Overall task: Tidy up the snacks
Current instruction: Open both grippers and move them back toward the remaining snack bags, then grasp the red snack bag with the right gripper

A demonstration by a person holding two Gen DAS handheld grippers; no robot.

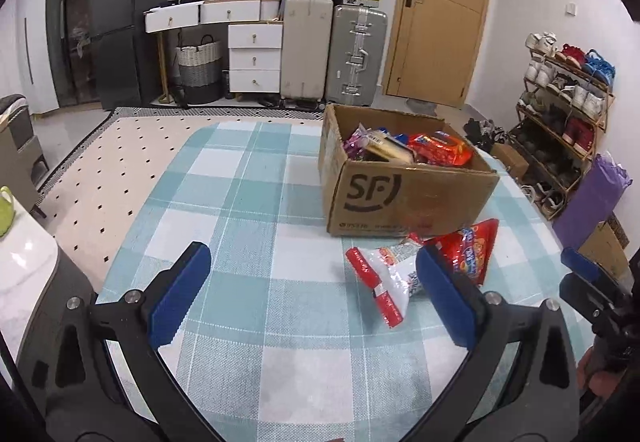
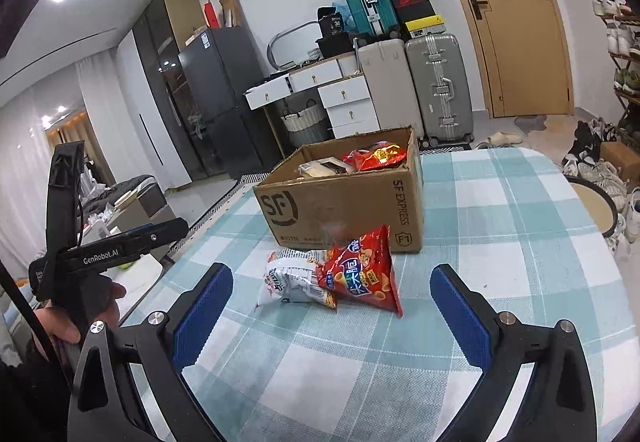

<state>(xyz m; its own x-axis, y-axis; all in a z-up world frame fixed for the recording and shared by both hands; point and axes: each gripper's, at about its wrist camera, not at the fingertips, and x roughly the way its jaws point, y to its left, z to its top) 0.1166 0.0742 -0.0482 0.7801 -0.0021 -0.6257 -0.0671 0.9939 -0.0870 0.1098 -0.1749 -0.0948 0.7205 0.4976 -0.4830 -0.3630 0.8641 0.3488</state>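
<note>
An open cardboard box (image 1: 404, 197) (image 2: 340, 209) marked SF stands on the checked tablecloth, with several snack packets inside. In front of it lie a white snack bag (image 1: 390, 276) (image 2: 292, 276) and a red chip bag (image 1: 470, 250) (image 2: 362, 268), side by side and touching. My left gripper (image 1: 312, 262) is open over bare cloth, its right finger just in front of the white bag. My right gripper (image 2: 332, 286) is open too, both bags lying ahead between its spread fingers, untouched. The left gripper also shows in the right wrist view (image 2: 116, 238), held by a hand (image 2: 64, 318).
The table (image 2: 500, 242) has bare cloth left and right of the box. Beyond it are suitcases (image 1: 332, 53), white drawers (image 1: 254, 57), a fridge (image 1: 116, 21), a door (image 1: 440, 9) and a shoe rack (image 1: 560, 113). A round stool (image 2: 592, 205) stands by the table's right edge.
</note>
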